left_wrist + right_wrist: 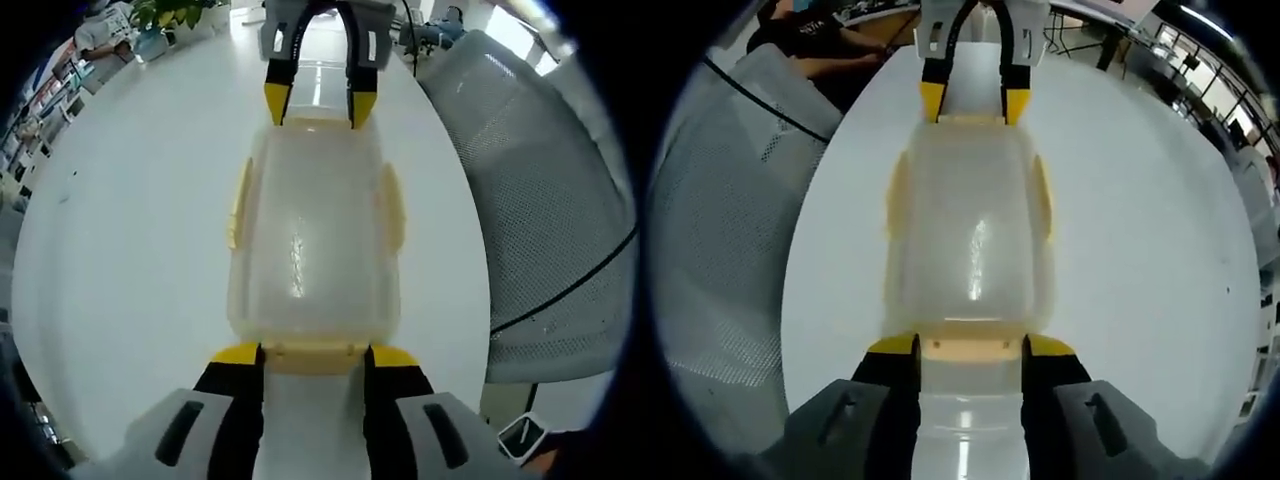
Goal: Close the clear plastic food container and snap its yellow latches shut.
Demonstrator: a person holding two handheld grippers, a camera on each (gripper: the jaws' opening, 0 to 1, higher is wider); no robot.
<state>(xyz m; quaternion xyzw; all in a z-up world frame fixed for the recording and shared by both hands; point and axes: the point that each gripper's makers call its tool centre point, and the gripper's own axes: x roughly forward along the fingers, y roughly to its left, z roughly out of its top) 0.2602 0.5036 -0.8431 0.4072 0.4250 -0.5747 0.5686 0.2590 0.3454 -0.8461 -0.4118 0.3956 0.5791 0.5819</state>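
The clear plastic container lies lid-on on the white table, with yellow latches along its long sides and at both ends. My left gripper is open at the near end, its yellow tips flanking the end latch. My right gripper is at the far end, jaws apart. In the right gripper view the same container runs away from my right gripper, open around its end latch. The left gripper faces it. Whether the tips press the latches is unclear.
A grey mesh chair stands close to the table edge beside the container, also the chair in the right gripper view. A potted plant sits at the far table edge. A person sits beyond the table.
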